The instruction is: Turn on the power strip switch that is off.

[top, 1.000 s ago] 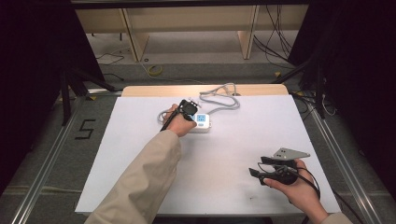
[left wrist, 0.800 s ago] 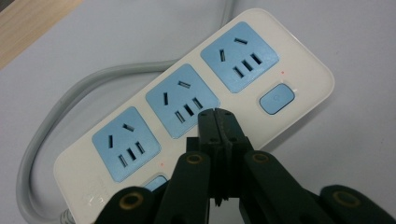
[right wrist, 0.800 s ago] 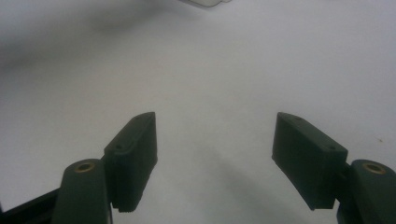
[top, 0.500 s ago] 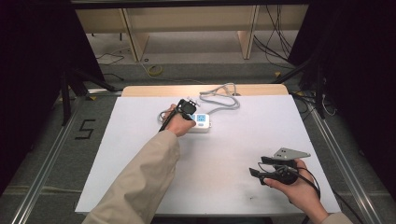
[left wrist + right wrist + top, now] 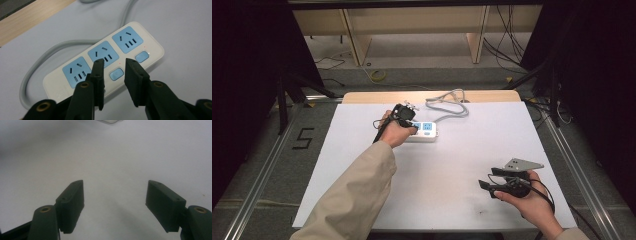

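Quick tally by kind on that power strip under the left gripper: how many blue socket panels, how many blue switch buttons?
On the white power strip:
Blue socket panels: 3
Blue switch buttons: 2 in sight; the left gripper covers the spot below the first panel, so a third cannot be ruled out.
Total seen: 5

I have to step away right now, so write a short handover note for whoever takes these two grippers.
Left gripper: jaws a little apart, empty, poised over the white power strip, with the middle switch button showing between them.
Right gripper: wide open, empty, parked near the table's right front.
Power strip: far centre of the white table, grey cord looped behind; nothing plugged in.
Done: nothing evident. Left: probably pressing that button.
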{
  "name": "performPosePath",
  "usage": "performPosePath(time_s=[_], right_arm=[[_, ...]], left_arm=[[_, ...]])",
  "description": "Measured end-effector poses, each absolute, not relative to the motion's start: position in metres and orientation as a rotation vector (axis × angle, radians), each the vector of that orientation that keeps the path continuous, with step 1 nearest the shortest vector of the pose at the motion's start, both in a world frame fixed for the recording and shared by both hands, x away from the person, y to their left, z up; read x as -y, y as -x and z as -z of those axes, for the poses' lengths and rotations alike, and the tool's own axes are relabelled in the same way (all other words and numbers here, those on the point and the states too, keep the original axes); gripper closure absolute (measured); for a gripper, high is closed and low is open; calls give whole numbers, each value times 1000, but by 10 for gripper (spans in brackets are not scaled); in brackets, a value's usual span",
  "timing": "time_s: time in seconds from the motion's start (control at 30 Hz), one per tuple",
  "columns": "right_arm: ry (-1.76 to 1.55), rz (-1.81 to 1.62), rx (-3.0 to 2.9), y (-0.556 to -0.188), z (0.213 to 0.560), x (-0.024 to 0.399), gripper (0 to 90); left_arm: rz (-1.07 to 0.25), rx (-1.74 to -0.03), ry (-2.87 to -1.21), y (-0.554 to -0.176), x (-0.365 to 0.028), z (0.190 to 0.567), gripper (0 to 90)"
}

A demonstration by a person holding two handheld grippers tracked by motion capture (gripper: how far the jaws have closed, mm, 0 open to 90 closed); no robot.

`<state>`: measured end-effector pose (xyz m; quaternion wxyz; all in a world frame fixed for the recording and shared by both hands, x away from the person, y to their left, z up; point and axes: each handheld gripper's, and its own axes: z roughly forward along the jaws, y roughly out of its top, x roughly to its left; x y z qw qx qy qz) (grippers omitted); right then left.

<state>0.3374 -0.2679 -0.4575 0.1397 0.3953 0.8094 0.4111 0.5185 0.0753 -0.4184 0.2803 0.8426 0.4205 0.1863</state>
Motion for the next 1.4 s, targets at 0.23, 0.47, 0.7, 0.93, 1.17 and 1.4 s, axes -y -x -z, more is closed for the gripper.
performPosePath(time_s=[0.23,0.47,0.7,0.93,1.17,1.4], right_arm=[[-1141,-1186,-2339,-338,458,268,313],[-1144,-1188,-2337,-338,458,268,313],[-1152,-1189,-2333,-338,458,268,313],[-1155,-1187,-2334,-338,458,269,311],[-1156,-1185,-2335,-338,459,269,309],[-1153,-1195,-2333,-338,458,269,305]], left_arm=[[-455,-1113,-2239,-503,-85,412,452],[-448,-1080,-2224,-485,-96,409,318],[-457,-993,-2159,-464,-107,408,284],[-476,-967,-2116,-441,-119,407,263],[-501,-902,-2097,-416,-128,415,228],[-522,-875,-2091,-391,-146,424,219]])
